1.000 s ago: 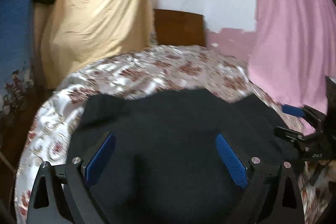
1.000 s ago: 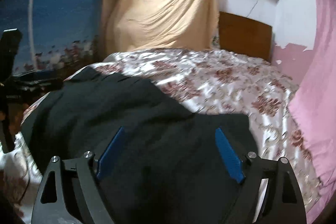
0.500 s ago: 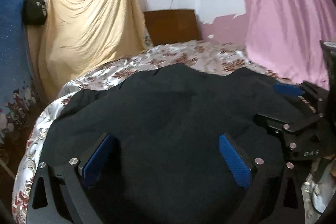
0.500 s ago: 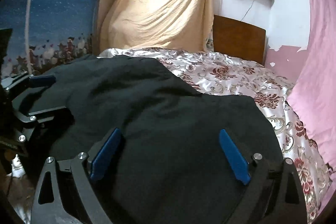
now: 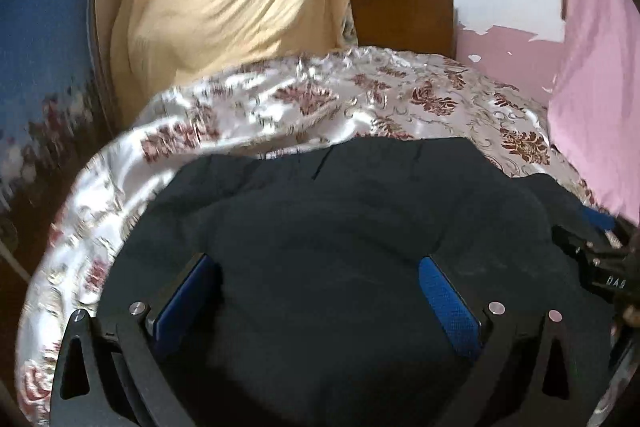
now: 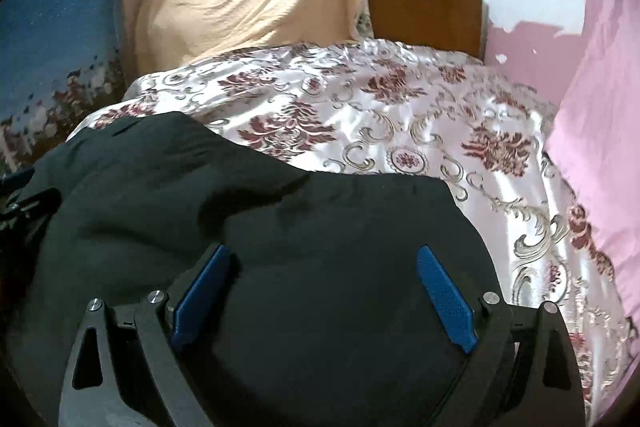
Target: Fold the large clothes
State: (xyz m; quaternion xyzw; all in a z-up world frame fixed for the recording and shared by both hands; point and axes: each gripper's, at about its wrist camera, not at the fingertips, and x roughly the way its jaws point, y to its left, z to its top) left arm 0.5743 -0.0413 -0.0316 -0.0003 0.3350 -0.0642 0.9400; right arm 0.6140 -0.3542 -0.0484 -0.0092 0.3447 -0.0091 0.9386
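Hovering over the black garment (image 5: 340, 235) on the bed (image 5: 360, 103), left claw (image 5: 320, 291) and right claw (image 6: 324, 287) both gaping wide, gripping nothing, dark cloth spread below and ahead of the blue pads (image 6: 444, 291). Jaws lately widening. Better to drop onto a clear edge, pinch one layer only, lift both sides evenly, then carry over without dragging the satin cover.

black garment (image 5: 340, 247) on floral bedspread (image 5: 360, 107)
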